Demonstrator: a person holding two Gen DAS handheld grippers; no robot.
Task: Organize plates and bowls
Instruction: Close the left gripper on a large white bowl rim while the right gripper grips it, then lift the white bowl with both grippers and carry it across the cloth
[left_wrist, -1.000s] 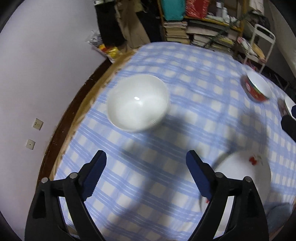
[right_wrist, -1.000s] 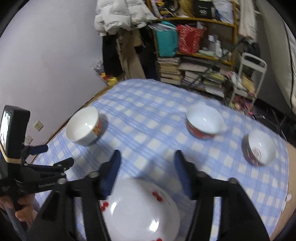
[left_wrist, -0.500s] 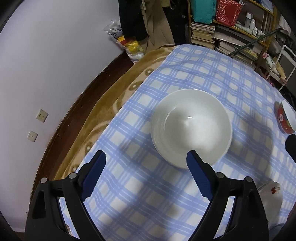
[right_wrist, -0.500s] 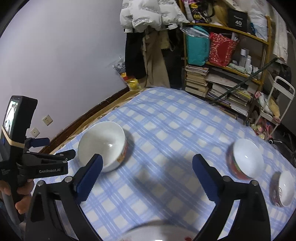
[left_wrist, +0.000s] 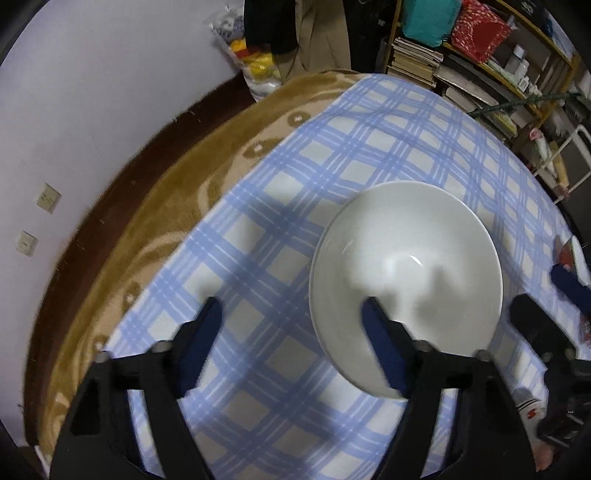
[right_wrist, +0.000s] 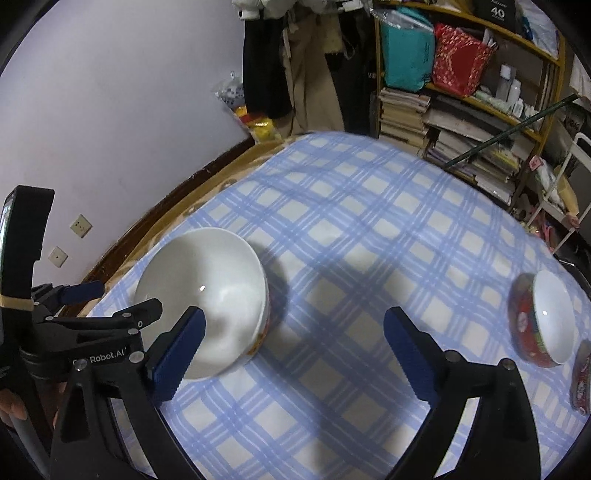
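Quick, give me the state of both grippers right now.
Left gripper: open, jaws just been closing, straddling the white bowl's near rim, not gripping it.
Right gripper: open wide, nothing between the jaws.

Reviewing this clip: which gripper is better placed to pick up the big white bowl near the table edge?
Left. The left gripper straddles the white bowl's rim, one finger inside, jaws just closing but not yet pressing. The right gripper stands wide open over bare checked cloth, the bowl beside its left finger.

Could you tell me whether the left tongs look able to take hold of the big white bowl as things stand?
Probably yes: the left tongs, which have just been closing, straddle the white bowl's near rim, nothing blocking.
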